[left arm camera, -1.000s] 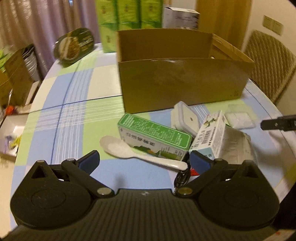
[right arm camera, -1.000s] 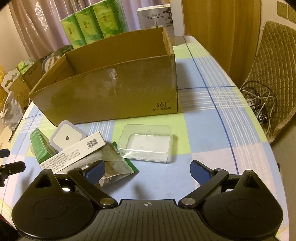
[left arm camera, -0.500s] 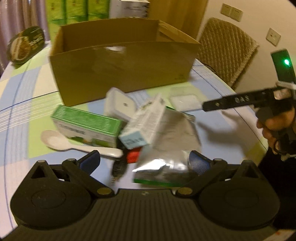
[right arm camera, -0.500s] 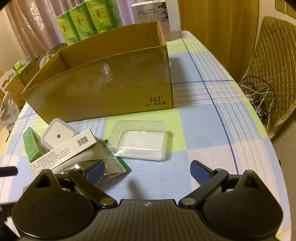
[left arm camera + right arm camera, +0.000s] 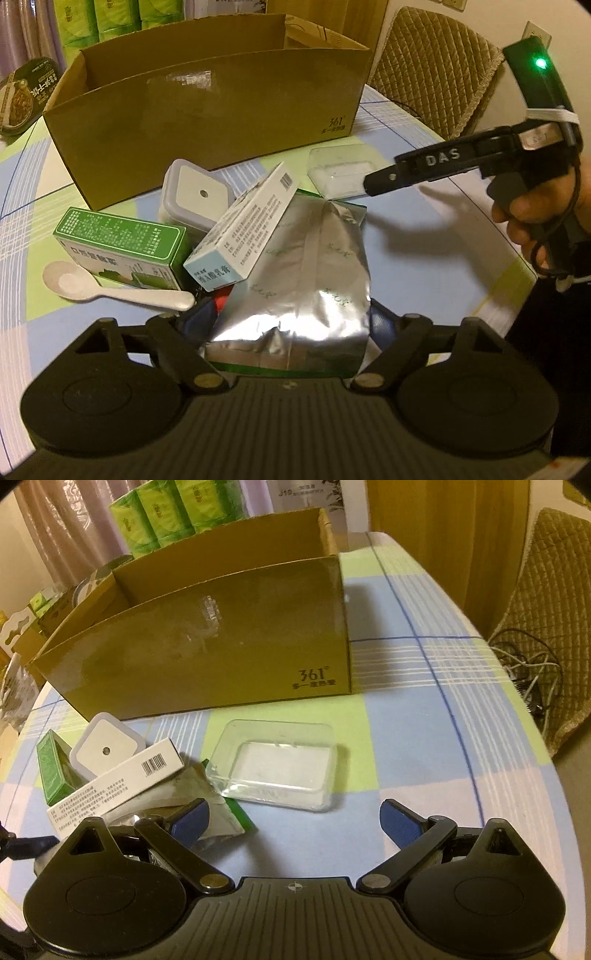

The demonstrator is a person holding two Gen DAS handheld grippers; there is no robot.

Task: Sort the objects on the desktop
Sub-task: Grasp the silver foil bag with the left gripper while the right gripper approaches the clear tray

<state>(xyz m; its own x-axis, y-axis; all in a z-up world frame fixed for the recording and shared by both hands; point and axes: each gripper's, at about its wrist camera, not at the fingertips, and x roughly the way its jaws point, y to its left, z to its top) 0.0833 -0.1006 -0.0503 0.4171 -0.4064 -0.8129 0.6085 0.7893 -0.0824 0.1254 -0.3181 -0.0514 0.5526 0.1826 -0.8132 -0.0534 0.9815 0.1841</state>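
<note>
— Between my left gripper (image 5: 291,314) fingers lies the foil pouch (image 5: 306,266), long axis pointing away toward the cardboard box (image 5: 207,122).

— Gripped?

— Closing, pads not visibly pressing. Right gripper (image 5: 293,818) open, empty.

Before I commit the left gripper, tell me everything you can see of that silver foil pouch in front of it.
The silver foil pouch is a crinkled, shiny flat bag with a centre seam, faint green printed marks and a green strip along its near edge. It lies flat on the checked tablecloth, its near end between the left gripper fingers, whose jaws are closing; contact is unclear. The white box leans on its far left part, and its far corner reaches the clear plastic tray.
</note>
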